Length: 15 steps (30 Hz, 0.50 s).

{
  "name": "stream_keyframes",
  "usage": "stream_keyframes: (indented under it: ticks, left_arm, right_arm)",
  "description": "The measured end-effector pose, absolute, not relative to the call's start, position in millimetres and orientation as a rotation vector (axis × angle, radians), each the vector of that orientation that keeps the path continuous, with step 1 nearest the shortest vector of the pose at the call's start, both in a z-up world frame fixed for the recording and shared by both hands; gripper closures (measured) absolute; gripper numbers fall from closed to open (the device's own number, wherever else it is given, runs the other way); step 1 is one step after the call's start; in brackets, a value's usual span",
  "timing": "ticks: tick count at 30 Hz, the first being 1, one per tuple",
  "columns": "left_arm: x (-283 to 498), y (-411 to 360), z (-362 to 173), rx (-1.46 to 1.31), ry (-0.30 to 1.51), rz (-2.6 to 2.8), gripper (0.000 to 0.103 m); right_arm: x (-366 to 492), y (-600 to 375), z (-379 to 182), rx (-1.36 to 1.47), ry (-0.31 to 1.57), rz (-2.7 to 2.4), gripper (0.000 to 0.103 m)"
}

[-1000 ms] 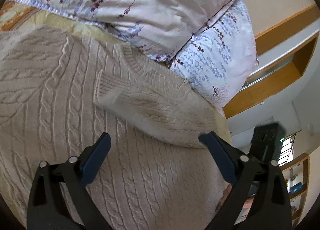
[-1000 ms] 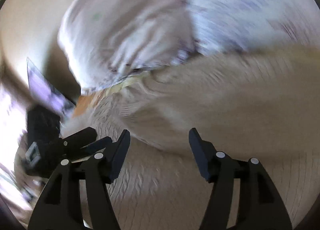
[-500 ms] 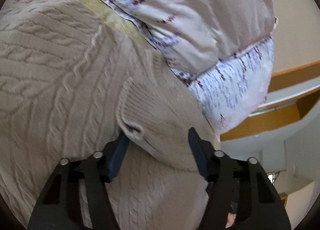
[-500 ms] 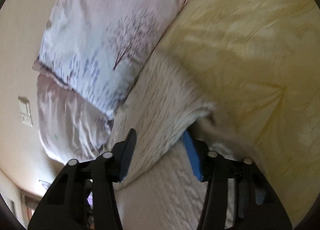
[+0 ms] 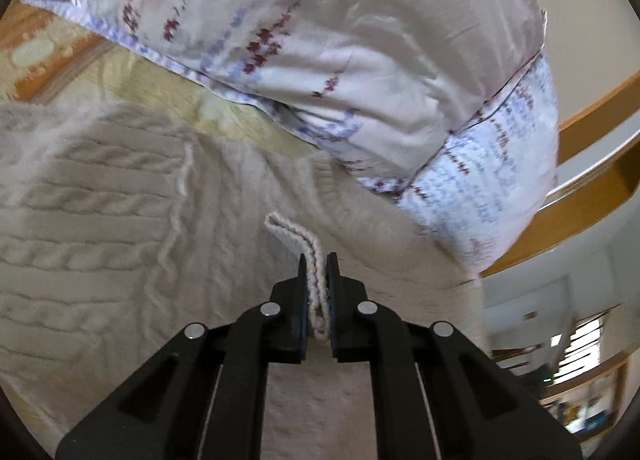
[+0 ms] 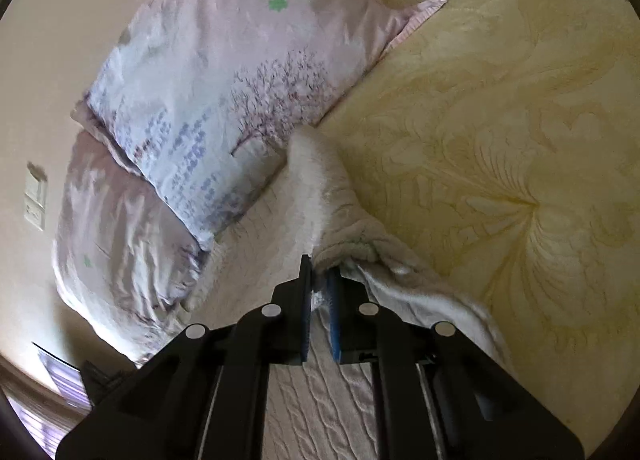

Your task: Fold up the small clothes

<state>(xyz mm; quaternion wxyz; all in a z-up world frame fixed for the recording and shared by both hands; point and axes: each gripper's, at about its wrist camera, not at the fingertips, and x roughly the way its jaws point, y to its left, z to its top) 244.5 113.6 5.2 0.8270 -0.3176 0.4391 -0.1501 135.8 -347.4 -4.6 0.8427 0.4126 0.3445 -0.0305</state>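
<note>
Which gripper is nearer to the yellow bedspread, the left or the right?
Right. The right gripper pinches the sweater at its edge beside the yellow bedspread. The left gripper pinches the cuff over the sweater's body, farther from it.

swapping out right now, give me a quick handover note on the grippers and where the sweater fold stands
Left gripper: shut on a ribbed edge of the cream cable-knit sweater.
Right gripper: shut on a bunched fold of the same sweater, at the side nearest the yellow bedspread.
The sweater lies spread on the bedspread, below the two stacked pillows.
Done: both grips taken.
Left: no completed fold shows yet; probably lift both held parts and carry them across the body, then smooth it.
</note>
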Motion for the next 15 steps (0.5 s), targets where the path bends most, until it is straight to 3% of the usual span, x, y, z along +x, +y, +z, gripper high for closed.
stream_keyframes:
  ticks: [6,8,10,13,15]
  left_arm:
    - [237.7,112.6,-7.4,-0.615,0.997,-0.285,0.092]
    - [231.8,115.8,-4.4,-0.615,0.993,-0.291,0.082]
    - [217.7,125.0,4.5,-0.615,0.963,-0.304,0.054]
    - [187.5,149.9,23.1,-0.61,0.883,-0.278,0.032]
    - [165.6,174.2,32.7,-0.612,0.827,-0.219,0.028]
  right_arm:
    - [138.6,-337.0,-7.4,0.764,0.783,-0.147,0.092]
    - [135.0,-336.2,-3.2,0.746,0.785,-0.165,0.077]
    - [126.3,-336.3,2.9,0.744,0.752,-0.167,0.048]
    - [115.1,-328.7,11.2,0.694,0.701,-0.184,0.03]
    - [113.0,-320.2,13.3,0.665,0.678,-0.152,0.03]
